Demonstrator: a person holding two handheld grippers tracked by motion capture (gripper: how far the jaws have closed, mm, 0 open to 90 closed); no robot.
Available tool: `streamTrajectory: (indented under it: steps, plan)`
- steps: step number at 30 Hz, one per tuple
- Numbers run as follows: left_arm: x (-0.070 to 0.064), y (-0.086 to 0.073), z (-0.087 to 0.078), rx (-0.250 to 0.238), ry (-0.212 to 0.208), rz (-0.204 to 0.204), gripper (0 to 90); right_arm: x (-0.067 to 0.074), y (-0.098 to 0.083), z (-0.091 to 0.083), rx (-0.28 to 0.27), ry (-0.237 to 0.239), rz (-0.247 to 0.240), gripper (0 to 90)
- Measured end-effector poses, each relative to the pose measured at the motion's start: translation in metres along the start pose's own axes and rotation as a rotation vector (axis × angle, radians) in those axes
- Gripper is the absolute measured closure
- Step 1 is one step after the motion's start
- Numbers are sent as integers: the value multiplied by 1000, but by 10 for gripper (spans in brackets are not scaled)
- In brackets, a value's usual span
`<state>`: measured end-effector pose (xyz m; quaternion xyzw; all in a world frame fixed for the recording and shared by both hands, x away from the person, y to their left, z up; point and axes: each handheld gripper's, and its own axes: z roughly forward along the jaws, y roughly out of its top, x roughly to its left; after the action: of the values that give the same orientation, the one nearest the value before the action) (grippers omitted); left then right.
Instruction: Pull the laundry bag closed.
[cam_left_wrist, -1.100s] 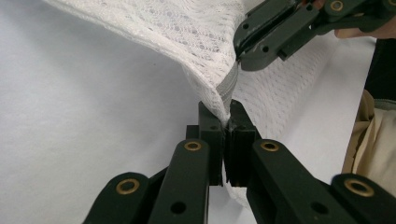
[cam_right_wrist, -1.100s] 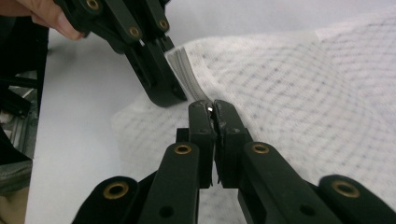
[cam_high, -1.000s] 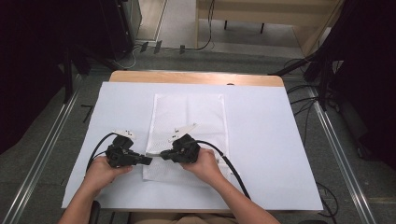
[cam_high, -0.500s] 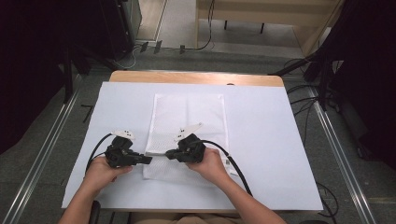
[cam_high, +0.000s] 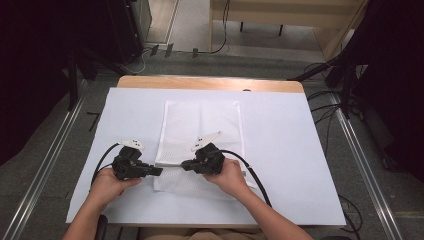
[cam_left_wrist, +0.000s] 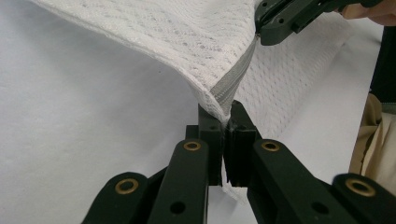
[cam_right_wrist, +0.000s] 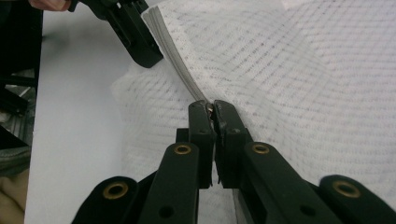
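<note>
A white mesh bag (cam_high: 200, 125) lies flat in the middle of the table, its grey zipper (cam_left_wrist: 236, 77) running along the near edge. My left gripper (cam_high: 159, 171) is shut on the bag's corner at the zipper's end (cam_left_wrist: 226, 126), lifting the fabric slightly. My right gripper (cam_high: 184, 165) sits just to its right, shut on the zipper pull (cam_right_wrist: 214, 112). The zipper tape (cam_right_wrist: 177, 56) stretches taut between the two grippers. The right gripper (cam_left_wrist: 280, 21) appears at the top of the left gripper view, and the left gripper (cam_right_wrist: 135, 37) at the top left of the right gripper view.
A white sheet (cam_high: 280, 150) covers the wooden table (cam_high: 210, 82). Cables trail from both grippers toward the near edge. Metal rails (cam_high: 45, 165) run along both sides on the floor, with dark equipment beyond.
My right gripper has slid a little to the right along the zipper, widening the gap to the left gripper. The left hand has stayed put.
</note>
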<state>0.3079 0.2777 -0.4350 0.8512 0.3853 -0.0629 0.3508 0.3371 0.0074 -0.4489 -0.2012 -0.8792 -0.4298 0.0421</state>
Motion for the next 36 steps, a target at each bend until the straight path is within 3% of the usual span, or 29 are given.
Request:
streamTrajectory:
  steps: [36]
  plan:
    - [0,-2,-2,-17,2,-1,877,-12,-16,-25,-9,-35,23,884]
